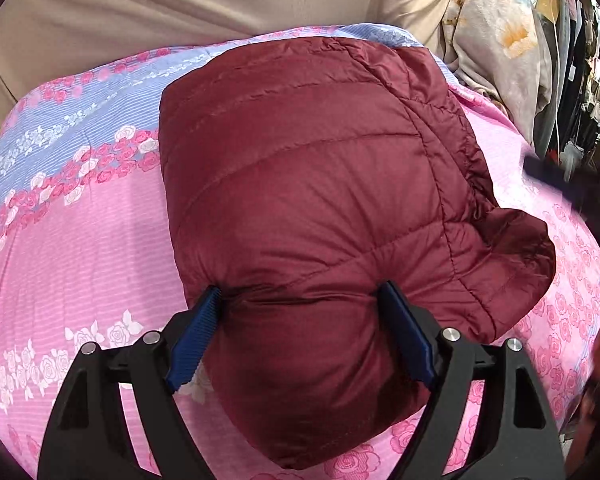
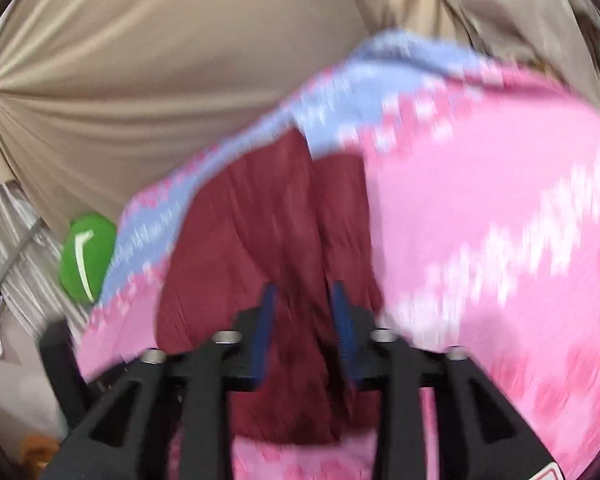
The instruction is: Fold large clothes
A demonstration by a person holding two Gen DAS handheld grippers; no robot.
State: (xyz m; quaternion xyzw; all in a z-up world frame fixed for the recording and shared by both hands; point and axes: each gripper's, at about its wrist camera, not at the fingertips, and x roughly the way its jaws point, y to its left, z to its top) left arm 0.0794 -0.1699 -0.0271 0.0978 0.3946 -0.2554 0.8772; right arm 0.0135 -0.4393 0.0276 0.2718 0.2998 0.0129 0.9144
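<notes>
Left gripper [image 1: 300, 300]: jaws spread wide, blue pads [image 1: 198, 336] pressing both sides of a bulging fold of the jacket. Wide stance suits the thick padded bulk.
Jacket [image 1: 316, 184]: maroon quilted puffer, folded into a compact bundle; lies directly ahead of and between the left claw's fingers, resting on the bedspread.
Right gripper [image 2: 304, 316]: jaws about half spread, straddling a ridge of the jacket [image 2: 260, 216]. View is motion-blurred; cannot tell whether the pads pinch the cloth or only flank it.
Bedspread [image 1: 80, 240]: pink and blue rose print, under both claws; serves as the folding surface.
Beige curtain [image 1: 140, 0]: beyond the claws, behind the bed.
Judgement: fold looks nearly done; grippers seem to be squeezing air out and squaring the bundle.
</notes>
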